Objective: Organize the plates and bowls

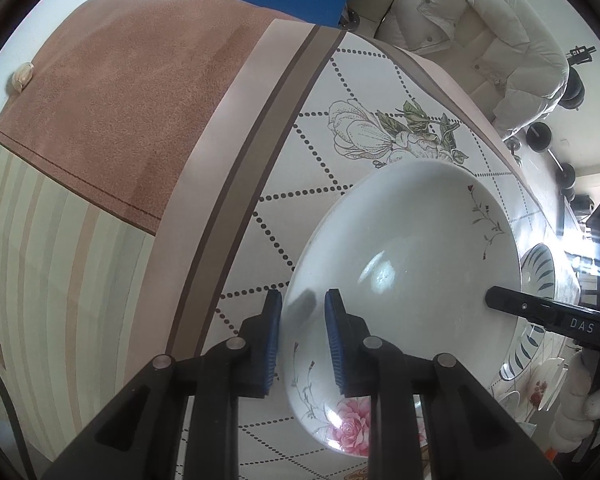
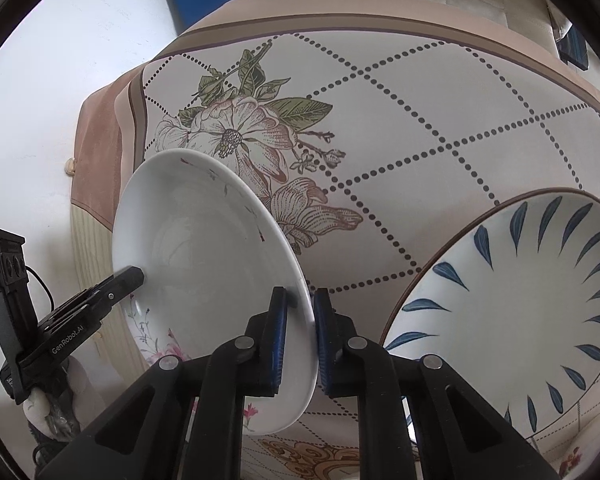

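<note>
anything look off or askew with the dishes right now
The white floral plate is off the table and tilted steeply, both grippers clamped on opposite rims: left gripper, right gripper. No chips or spills visible; the blue-leaf plate looks intact.

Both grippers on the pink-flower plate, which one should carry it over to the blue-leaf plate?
Right, probably. The right gripper clamps the white floral plate on the rim nearest the blue-leaf plate; the left gripper holds the far rim.
</note>
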A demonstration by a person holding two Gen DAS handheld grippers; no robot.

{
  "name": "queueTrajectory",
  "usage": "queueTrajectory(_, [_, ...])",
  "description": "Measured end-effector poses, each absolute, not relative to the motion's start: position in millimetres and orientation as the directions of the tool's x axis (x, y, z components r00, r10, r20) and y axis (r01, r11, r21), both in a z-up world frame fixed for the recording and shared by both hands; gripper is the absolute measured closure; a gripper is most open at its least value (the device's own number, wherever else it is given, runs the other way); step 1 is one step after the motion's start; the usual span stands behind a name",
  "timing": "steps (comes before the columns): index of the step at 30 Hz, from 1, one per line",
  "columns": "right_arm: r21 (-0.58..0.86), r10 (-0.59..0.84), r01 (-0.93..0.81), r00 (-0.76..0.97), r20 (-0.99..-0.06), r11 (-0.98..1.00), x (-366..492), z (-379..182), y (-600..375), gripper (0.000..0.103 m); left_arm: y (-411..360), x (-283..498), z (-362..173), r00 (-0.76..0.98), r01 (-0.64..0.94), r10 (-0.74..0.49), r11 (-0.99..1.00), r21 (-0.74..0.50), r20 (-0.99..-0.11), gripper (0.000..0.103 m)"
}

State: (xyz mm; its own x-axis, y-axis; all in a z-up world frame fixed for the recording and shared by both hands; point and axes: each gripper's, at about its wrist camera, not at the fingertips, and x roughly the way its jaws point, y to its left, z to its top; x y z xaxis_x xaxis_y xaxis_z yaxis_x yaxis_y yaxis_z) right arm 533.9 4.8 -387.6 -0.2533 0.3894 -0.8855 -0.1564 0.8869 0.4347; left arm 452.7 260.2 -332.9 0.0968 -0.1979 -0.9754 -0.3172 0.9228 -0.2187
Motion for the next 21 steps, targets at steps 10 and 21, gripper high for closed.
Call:
queueTrajectory(10, [0.456,0.423,-0.124,-0.224,-0.878,0.881,508.7,-369.4,-25.8,0.087,238.6,438.8,-309.9,0.124,-0.272,-0.195,0.937,-0.222,-0.973,0.084])
queueTrajectory(21, [0.451,0.434,-0.077,-0.169,-0.885,0.889,485.7,-344.8,-76.5,0.087,183.3,422.1,-290.4,0.120,-0.195,-0.209,0.954,-0.229,-0.971,0.084])
